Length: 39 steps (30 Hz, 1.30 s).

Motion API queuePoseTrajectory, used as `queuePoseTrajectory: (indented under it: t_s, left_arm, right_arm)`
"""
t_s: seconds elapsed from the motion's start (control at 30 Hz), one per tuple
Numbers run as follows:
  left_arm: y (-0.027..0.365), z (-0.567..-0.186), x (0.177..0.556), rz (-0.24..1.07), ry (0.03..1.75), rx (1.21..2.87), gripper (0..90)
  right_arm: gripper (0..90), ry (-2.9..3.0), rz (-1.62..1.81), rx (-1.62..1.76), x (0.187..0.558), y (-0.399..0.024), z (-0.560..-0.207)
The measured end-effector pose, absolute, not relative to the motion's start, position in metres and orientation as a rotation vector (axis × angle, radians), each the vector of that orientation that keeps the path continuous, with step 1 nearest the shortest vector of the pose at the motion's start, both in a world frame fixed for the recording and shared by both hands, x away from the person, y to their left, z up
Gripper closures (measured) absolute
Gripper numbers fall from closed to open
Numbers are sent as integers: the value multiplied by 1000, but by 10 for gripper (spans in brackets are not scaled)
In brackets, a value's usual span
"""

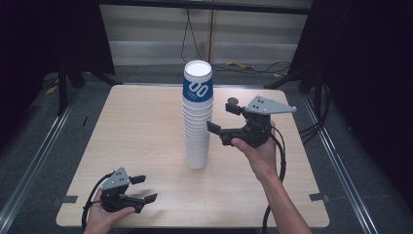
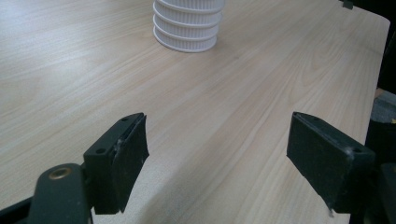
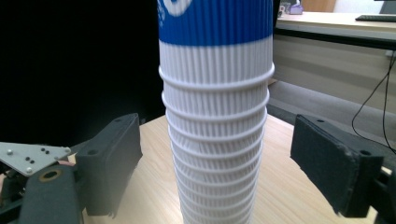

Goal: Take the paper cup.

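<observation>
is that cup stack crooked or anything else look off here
Nothing stands out. The cup stack stands upright on the table, rims evenly nested, nothing spilled. The right gripper is open beside it, not touching.

**Tall cup stack at mid-table, a gripper on either side**

A tall stack of paper cups stands upright on the wooden table, its top cup banded in blue. The right gripper is raised just beside the stack's upper half — jaws spread, one tip close against the cups. The left gripper sits low at the near left corner, well apart from the stack, jaws spread too.
</observation>
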State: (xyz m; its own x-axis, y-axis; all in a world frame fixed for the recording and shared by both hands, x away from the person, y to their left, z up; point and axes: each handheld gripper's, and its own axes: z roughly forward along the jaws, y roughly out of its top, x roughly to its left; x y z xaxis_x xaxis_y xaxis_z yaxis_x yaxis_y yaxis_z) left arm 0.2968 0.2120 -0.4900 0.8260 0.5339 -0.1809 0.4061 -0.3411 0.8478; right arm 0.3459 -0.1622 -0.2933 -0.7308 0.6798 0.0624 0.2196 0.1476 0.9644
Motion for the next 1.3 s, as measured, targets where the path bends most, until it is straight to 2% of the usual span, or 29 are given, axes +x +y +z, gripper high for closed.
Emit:
queuePoseTrajectory:
  t_s: [1.0,1.3]
  left_arm:
    - [213,-490,298,164,700,1981,202]
    - [213,-490,298,161,699,1981,202]
  right_arm:
    - [135,2035,1673,779,377,-139,-244]
    - [136,2042,1685,777,392,-125,-240]
